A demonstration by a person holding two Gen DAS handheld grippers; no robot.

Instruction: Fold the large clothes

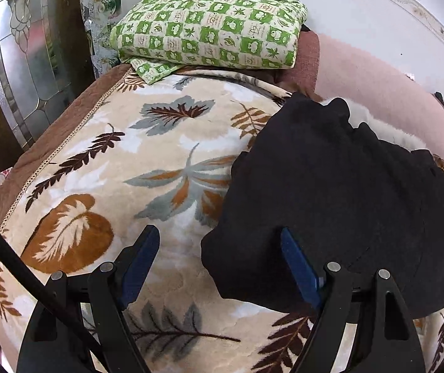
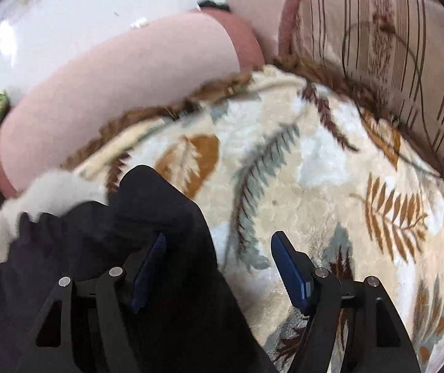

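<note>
Your black garment lies in a bunched heap on the bed, on the leaf-patterned blanket, with a white furry trim showing at its far edge near the pink bolster. It is not spread flat and no clean fold shows, so you look to be at the stage of taking hold of an edge, early in the fold or between folds.

Your left hand-held gripper is wide open and holds nothing. Its right finger sits over the near left edge of the cloth, while its left finger is over bare blanket, so the cloth edge lies between the jaws. Your right hand-held gripper is also spread wide with nothing gripped. Its left finger is over the cloth, and its right finger is over the blanket; here too the garment's edge runs between the jaws. That view is blurred, so whether the fingers touch the cloth cannot be told.

Next, you likely need to lower both grippers onto those two edges and close on a single layer, not a wad. Pick up only the cloth; the plush blanket beneath could get pinched as well. Once held, lift and pull the two sides apart to flatten it. The green checked bundle at the far end is well apart and out of the way.
</note>
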